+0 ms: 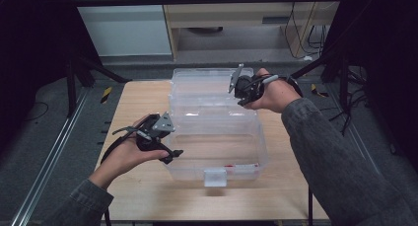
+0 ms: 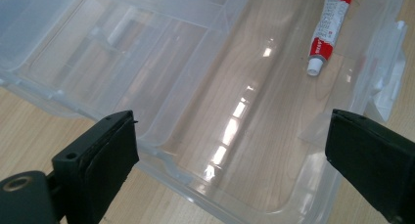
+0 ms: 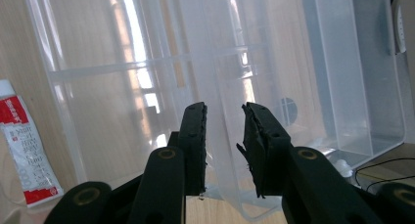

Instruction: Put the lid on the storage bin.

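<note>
**Clear box, lid being pinched at the back**

The clear box (image 1: 217, 142) is seen in the middle of the wooden table (image 1: 138, 112), with its latch (image 1: 215, 177) turned to the person's side. Its lid (image 1: 209, 88) is thrown open behind it, and a see-through tray (image 3: 147, 87) with small sections sits up there at the hinge side.

A thin plastic wall (image 3: 220, 136) at the back of the box is set between the jaws of the right gripper (image 1: 238, 95). The jaws are nearly together around it, but a small gap can be seen on each side, so it cannot be told if the wall is truly squeezed. The left gripper (image 1: 175, 154) is held at the left wall of the box with its jaws wide apart and nothing between them.

Trouble could come from the smooth plastic. If the pinch is too soft, the wall may slip out and the lid may drop with a bang. If the box is pulled and nothing steadies it, it may slide on the table.

Inside the box, one red and white tube (image 2: 327, 31) is lying flat on the bottom, near the latch side. Nothing can be made out in the tray sections.
</note>
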`<state>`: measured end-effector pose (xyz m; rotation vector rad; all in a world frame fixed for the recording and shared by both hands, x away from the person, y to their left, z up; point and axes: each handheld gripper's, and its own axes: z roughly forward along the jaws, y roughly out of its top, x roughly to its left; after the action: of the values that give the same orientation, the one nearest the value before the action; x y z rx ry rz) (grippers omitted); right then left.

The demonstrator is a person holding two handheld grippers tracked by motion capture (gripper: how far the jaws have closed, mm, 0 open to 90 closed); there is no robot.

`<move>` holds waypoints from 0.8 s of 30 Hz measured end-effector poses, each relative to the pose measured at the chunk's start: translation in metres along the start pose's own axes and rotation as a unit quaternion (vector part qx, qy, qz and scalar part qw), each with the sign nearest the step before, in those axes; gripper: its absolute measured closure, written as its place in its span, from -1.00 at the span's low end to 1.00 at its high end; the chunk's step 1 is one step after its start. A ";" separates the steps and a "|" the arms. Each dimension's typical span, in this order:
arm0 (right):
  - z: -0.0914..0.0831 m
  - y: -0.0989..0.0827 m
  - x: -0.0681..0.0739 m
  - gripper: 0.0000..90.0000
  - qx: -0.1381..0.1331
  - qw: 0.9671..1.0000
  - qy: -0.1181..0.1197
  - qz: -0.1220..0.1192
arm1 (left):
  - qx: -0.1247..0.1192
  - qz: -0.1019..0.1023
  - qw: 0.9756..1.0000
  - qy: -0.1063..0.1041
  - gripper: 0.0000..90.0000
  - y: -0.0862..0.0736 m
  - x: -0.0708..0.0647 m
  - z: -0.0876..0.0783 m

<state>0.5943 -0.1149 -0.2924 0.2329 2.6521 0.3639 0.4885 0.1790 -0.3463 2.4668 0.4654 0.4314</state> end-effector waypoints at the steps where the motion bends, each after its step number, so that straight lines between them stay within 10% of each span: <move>1: 0.002 0.001 0.000 0.56 0.003 1.000 0.002 -0.002 | 0.000 0.001 1.000 -0.001 -0.90 0.000 -0.001 0.001; 24: 0.013 -0.001 -0.001 0.77 0.027 0.998 0.019 -0.050 | 0.027 0.036 0.999 -0.026 -0.87 0.001 -0.011 0.006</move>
<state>0.6006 -0.1136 -0.3034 0.1108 2.7008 0.2675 0.4807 0.1712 -0.3526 2.5471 0.3731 0.3877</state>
